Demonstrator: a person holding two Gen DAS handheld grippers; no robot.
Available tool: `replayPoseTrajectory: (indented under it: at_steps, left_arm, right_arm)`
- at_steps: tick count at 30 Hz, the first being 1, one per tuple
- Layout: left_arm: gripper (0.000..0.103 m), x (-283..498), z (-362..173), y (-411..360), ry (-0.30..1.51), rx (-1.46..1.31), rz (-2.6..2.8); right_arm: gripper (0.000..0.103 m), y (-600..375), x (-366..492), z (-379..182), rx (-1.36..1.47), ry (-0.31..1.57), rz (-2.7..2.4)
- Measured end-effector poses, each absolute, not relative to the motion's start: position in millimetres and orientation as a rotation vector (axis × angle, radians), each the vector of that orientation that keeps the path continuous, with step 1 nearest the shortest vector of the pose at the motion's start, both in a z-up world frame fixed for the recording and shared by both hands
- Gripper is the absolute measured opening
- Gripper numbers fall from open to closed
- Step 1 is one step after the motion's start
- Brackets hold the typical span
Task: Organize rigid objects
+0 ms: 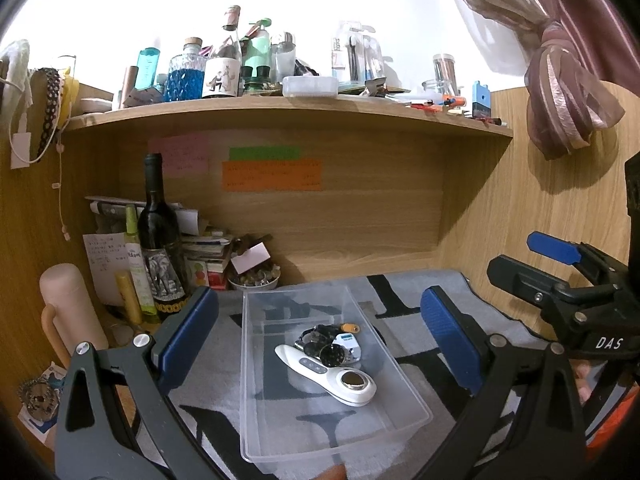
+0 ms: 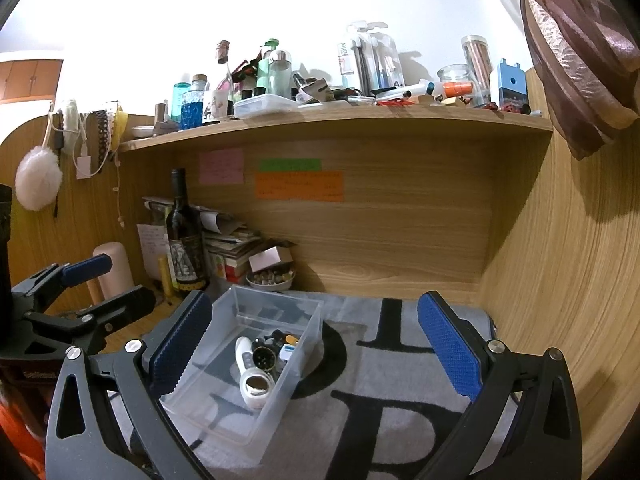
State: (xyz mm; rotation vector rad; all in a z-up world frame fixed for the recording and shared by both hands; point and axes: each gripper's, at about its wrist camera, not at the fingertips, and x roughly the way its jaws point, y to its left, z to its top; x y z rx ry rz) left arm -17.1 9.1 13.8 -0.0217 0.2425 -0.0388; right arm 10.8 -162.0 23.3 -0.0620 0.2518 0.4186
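1. The clear rectangular plastic bin [image 1: 280, 420] sits on the grey mat with large black letters [image 2: 400, 360] that covers the desk, and it already holds the small hard items.
2. Inside lies a white handheld device with a round metal head [image 1: 332, 374]. Beside it, towards the back, are dark round metal pieces [image 1: 326, 346], a small white gadget with a blue label [image 1: 347, 342] and a small orange-capped piece [image 1: 349, 327].
3. The left gripper [image 1: 320, 344] hangs over the bin with its blue-padded fingers [image 1: 188, 338] spread wide and nothing between them.
4. The right gripper [image 2: 316, 356] is equally spread and empty. It hangs to the right of the bin, over bare mat, with its left finger in front of the bin's near corner.
5. My reading is that the gathering step is at or near its end, since no loose item lies on the visible mat.
6. The next move probably calls either for fetching something outside these views, or for taking the bin by its thin walls. That would need a finger on each side of a rim and a level lift so the contents do not slide.
7. Readable writing: "DAS" on the right gripper's black body in the left wrist view, and big mat letters that look like "P" and "L".
8. The pink, green and orange notes [image 2: 300, 186] on the wooden back panel carry lines too small to read. The dark wine bottle [image 1: 160, 240] has an elephant drawing on its label, with wording I cannot read.
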Motion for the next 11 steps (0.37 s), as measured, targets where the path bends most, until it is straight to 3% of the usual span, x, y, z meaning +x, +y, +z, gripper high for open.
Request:
replayPoseTrajectory:
  at_steps: [11]
  left_arm:
    - [0.103,-14.1,10.6,9.9,0.256,-0.028,-0.057]
  right_arm:
    - [0.103,-160.0,13.4,20.3,-0.067,0.263,0.414]
